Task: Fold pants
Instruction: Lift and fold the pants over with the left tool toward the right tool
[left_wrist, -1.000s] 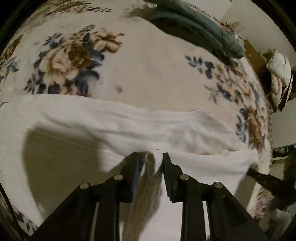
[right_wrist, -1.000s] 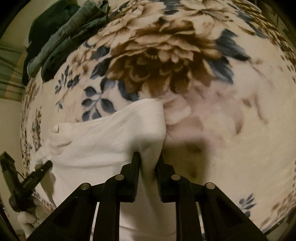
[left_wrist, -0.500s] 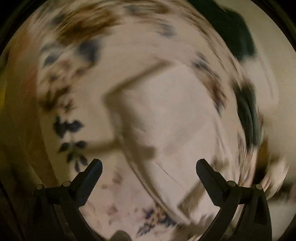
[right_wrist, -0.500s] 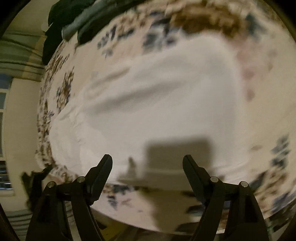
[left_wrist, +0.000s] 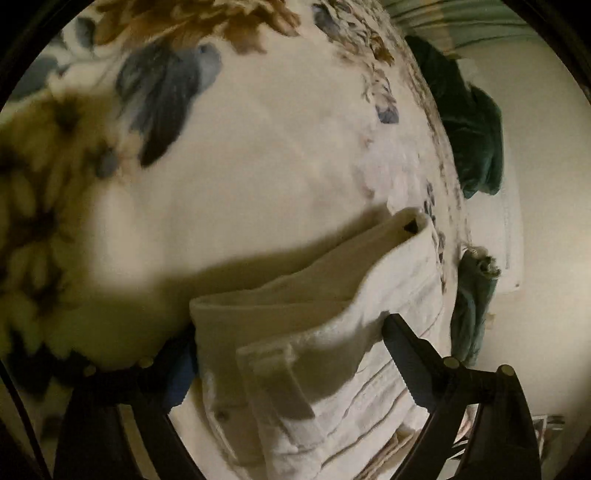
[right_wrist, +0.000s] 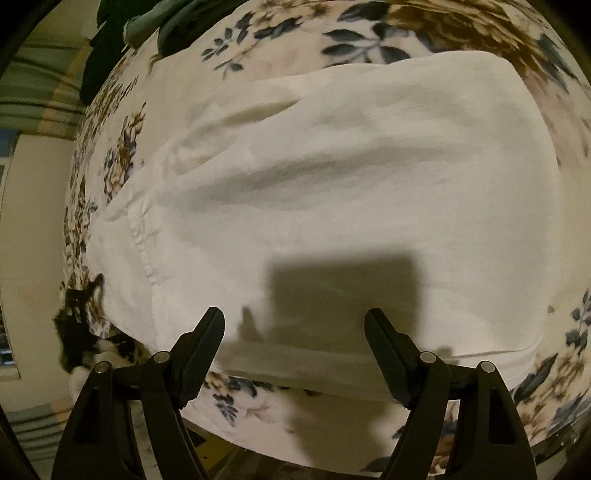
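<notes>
— What is your left tool (left_wrist: 291, 354) doing?

— Its jaws stand wide, one on each side of the thick folded end of the white pants (left_wrist: 314, 332). The cloth fills the gap between them. I cannot tell whether the fingers press it or only flank it.

— And your right tool (right_wrist: 293, 332)?

— Spread wide too, holding nothing. It hovers above the near edge of the pants (right_wrist: 351, 184), and its shadow falls as a dark block on the cloth just ahead of the fingers.

— Where do the pants lie?

— On the bed, on the floral blanket (right_wrist: 258, 402). From the right camera they lie folded into a broad white slab, with a stitched hem on the left side. From the left camera I see layered edges and a belt loop close up.

— What lies beyond them?

— At the far edge of the blanket (left_wrist: 258, 147) sits a dark green garment (left_wrist: 476, 129), well apart from the pants. The right camera shows dark clothes (right_wrist: 107, 40) at the top left corner of the bed as well.
</notes>
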